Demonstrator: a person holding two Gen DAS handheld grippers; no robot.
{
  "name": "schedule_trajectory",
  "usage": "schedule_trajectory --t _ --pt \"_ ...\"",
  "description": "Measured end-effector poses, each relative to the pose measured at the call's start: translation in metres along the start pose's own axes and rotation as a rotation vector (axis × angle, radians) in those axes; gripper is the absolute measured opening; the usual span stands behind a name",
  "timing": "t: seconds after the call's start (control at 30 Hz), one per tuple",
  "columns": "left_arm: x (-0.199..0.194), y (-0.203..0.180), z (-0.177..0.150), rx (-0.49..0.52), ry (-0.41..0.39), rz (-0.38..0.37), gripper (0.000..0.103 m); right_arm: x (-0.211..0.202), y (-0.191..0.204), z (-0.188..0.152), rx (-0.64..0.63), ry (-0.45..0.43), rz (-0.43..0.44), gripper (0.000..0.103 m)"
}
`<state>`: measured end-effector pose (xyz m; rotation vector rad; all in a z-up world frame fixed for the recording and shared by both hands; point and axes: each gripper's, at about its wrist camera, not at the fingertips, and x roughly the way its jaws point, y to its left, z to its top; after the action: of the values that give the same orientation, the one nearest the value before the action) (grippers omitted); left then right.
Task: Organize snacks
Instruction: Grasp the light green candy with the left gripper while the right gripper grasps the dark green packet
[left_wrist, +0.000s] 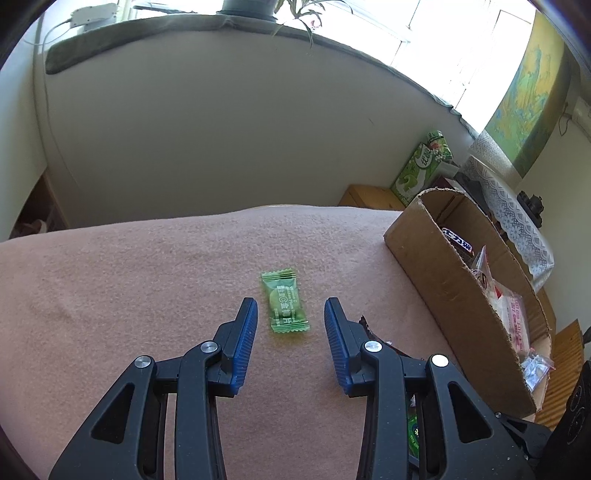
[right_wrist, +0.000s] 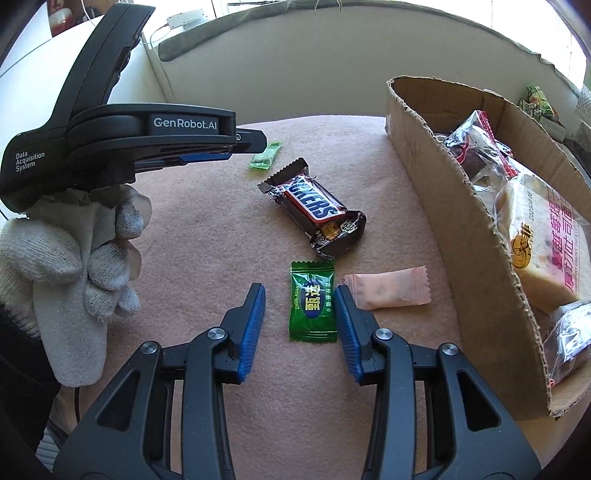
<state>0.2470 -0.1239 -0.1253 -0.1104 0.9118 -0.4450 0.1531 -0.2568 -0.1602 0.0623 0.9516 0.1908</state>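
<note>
A light green candy (left_wrist: 284, 302) lies flat on the pink blanket, just ahead of and between the fingers of my open left gripper (left_wrist: 291, 308); it also shows in the right wrist view (right_wrist: 265, 156), by the left gripper's tip. My right gripper (right_wrist: 300, 293) is open around a dark green candy (right_wrist: 313, 301); its right finger touches the wrapper's edge. A Snickers bar (right_wrist: 317, 211) and a pink candy (right_wrist: 388, 287) lie beyond and to the right. The cardboard box (right_wrist: 465, 206) on the right holds several packaged snacks.
The blanket-covered table (left_wrist: 110, 295) ends at a far edge, with a pale wall behind. The box (left_wrist: 436, 280) stands at the table's right edge. A green carton (left_wrist: 424, 166) and a lace-covered stand are beyond it. A gloved hand (right_wrist: 74, 258) holds the left gripper.
</note>
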Motion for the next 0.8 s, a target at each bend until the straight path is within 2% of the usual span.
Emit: schedule_trajectory --t 0.27,0.4,0.43,0.6,0.8 --pt "0.022 -0.007 -0.001 0.052 0.024 0.055 0.036 -0.001 0.006 -0.002 -0.031 -0.002 -0.033 0.038" --pt "0.024 -0.011 -0.003 0.091 0.007 0.093 0.021 0.002 0.016 -0.003 -0.072 -0.004 -0.071 0.037" --pt "0.024 -0.010 -0.003 0.085 0.006 0.089 0.021 0.002 0.017 -0.004 -0.080 -0.005 -0.079 0.037" --pt "0.023 -0.009 -0.004 0.089 0.003 0.091 0.019 -0.003 0.022 -0.008 -0.096 -0.012 -0.091 0.025" --pt "0.014 -0.003 -0.008 0.076 -0.005 0.098 0.019 -0.009 0.017 -0.010 -0.086 -0.012 -0.068 0.023"
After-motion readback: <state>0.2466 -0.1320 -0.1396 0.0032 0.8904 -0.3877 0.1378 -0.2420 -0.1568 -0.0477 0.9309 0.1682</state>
